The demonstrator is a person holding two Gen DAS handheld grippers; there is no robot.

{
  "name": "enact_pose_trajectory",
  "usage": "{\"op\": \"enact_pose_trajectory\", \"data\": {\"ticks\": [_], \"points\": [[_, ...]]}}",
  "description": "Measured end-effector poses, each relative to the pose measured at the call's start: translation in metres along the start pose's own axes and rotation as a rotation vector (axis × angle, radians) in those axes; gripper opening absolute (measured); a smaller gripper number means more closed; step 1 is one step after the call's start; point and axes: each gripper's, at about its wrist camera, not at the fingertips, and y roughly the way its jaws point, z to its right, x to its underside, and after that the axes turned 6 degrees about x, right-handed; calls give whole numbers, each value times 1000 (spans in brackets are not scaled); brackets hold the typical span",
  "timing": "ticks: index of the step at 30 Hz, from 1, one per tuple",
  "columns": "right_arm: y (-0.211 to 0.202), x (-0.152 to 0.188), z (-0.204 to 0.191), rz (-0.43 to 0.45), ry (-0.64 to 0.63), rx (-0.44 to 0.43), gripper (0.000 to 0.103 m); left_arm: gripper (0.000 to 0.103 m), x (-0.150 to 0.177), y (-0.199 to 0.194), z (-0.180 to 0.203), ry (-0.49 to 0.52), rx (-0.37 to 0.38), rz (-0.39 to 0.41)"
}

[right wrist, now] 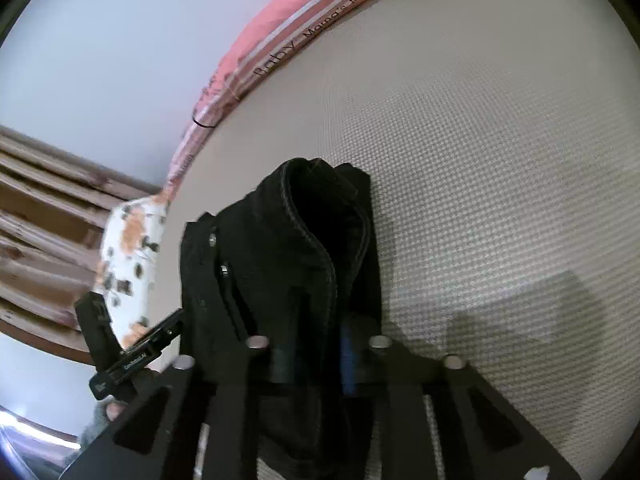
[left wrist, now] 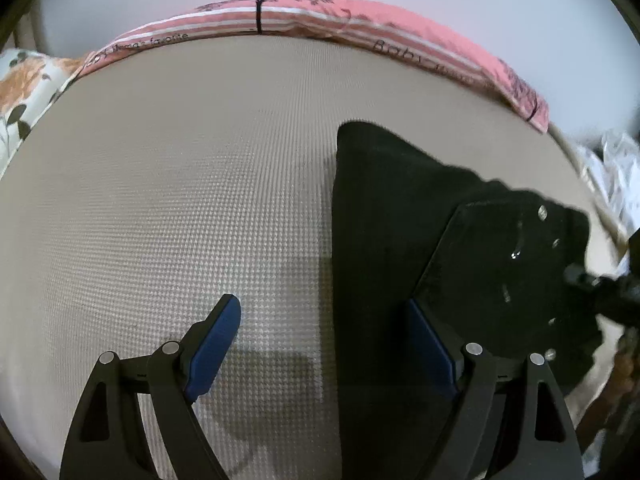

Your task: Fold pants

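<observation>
Beige waffle-textured bedding (left wrist: 168, 200) is spread beneath both grippers, bordered at its far edge by a pink striped cloth (left wrist: 280, 16) printed with lettering, beyond which a pale wall is seen. Black pants (right wrist: 288, 248), folded into a thick bundle, are pinched between the nearly closed blue-padded fingers of the right gripper (right wrist: 316, 354), the fabric rising ahead of the jaws with a stitched seam curving over the top. The left gripper (left wrist: 326, 344) is held wide apart with nothing between its pads; the pants' edge lies just in front of its right finger. A floral pillow (right wrist: 128, 256) is seen left of the bundle.
</observation>
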Motion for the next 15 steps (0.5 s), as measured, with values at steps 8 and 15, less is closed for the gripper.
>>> {"op": "enact_pose_trajectory", "data": {"ticks": [8, 15], "points": [[-31, 18, -22, 45, -72, 162, 28, 84, 6, -9, 3, 15, 0, -16], [-39, 44, -32, 20, -106, 134, 26, 84, 30, -18, 21, 86, 17, -23]]}}
